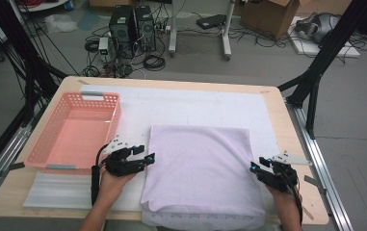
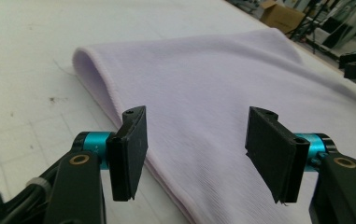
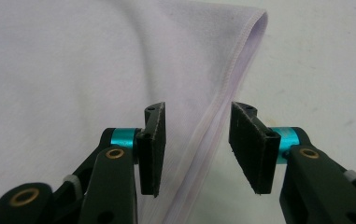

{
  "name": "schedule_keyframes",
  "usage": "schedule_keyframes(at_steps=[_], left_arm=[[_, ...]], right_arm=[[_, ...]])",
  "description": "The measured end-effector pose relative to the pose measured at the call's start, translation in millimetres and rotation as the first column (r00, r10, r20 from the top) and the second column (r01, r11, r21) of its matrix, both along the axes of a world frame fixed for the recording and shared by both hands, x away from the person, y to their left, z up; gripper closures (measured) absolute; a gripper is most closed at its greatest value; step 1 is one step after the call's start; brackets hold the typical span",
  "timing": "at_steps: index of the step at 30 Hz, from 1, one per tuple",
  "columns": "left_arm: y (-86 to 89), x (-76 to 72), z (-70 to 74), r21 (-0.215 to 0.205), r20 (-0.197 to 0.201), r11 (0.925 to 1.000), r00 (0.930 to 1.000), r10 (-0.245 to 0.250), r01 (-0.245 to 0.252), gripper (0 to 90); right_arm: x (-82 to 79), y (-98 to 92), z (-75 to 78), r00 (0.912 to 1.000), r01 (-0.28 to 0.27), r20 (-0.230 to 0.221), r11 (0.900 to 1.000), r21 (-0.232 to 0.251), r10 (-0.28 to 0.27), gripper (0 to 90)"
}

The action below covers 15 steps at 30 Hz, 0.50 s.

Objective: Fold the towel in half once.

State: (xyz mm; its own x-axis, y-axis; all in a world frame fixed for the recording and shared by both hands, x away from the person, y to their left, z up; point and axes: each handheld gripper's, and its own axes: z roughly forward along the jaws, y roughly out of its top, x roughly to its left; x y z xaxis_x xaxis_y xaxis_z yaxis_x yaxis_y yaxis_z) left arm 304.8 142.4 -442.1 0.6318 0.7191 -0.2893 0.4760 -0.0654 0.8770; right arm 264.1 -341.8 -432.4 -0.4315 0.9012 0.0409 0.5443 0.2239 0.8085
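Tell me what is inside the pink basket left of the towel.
The pink basket looks empty: its bare floor shows in the high view, with nothing lying on it. The near wall hides a thin strip of floor just behind it. The folded lilac towel lies outside, on the white mat.

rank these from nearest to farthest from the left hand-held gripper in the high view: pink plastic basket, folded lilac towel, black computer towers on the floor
From the left hand-held gripper:
1. Folded lilac towel, just beside its jaws, to the right.
2. Pink plastic basket, on the table's left side.
3. Black computer towers, on the floor beyond the table.
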Motion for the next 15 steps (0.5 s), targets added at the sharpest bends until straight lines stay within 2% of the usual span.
schedule_keyframes(at_steps=[1,3,5,8,9,11,12,15], left_arm=[[-1.0,4.3,-1.9,0.009,0.003,0.9999,0.9999,0.010,-0.010,39.7],[-3.8,12.9,-5.4,0.042,-0.014,0.9990,0.9998,0.014,-0.013,41.2],[-6.2,20.0,-7.9,0.057,-0.029,0.9980,0.9991,0.029,-0.027,41.3],[-8.9,29.1,-9.4,0.070,-0.061,0.9953,0.9956,0.071,-0.067,41.2],[-9.0,30.6,-9.9,0.075,-0.073,0.9935,0.9931,0.091,-0.086,41.4],[-8.4,32.0,-10.6,0.080,-0.091,0.9907,0.9889,0.118,-0.110,43.3],[-7.6,31.9,-10.2,0.082,-0.092,0.9907,0.9890,0.116,-0.108,43.7],[-8.8,31.3,-10.0,0.075,-0.085,0.9921,0.9905,0.107,-0.101,44.2]], right_arm=[[6.4,-0.1,-0.2,1.0000,-0.002,-0.008,1.000,-0.004,0.002,56.1],[19.2,-0.6,-2.2,0.9997,-0.004,-0.023,1.000,-0.008,0.004,56.8],[30.7,-1.4,-5.6,0.9987,0.009,-0.050,1.000,0.016,-0.008,57.9],[42.9,2.1,-12.3,0.9963,0.002,-0.086,0.999,-0.034,-0.005,67.3],[45.3,2.7,-14.6,0.9951,0.001,-0.099,0.999,-0.042,-0.006,69.4],[46.4,0.5,-14.0,0.9936,0.001,-0.113,1.000,-0.015,-0.003,82.6],[45.2,0.4,-13.3,0.9941,0.002,-0.108,0.999,-0.032,-0.006,85.7],[40.5,-3.5,-12.4,0.9937,0.024,-0.109,0.999,-0.037,-0.028,86.4]])
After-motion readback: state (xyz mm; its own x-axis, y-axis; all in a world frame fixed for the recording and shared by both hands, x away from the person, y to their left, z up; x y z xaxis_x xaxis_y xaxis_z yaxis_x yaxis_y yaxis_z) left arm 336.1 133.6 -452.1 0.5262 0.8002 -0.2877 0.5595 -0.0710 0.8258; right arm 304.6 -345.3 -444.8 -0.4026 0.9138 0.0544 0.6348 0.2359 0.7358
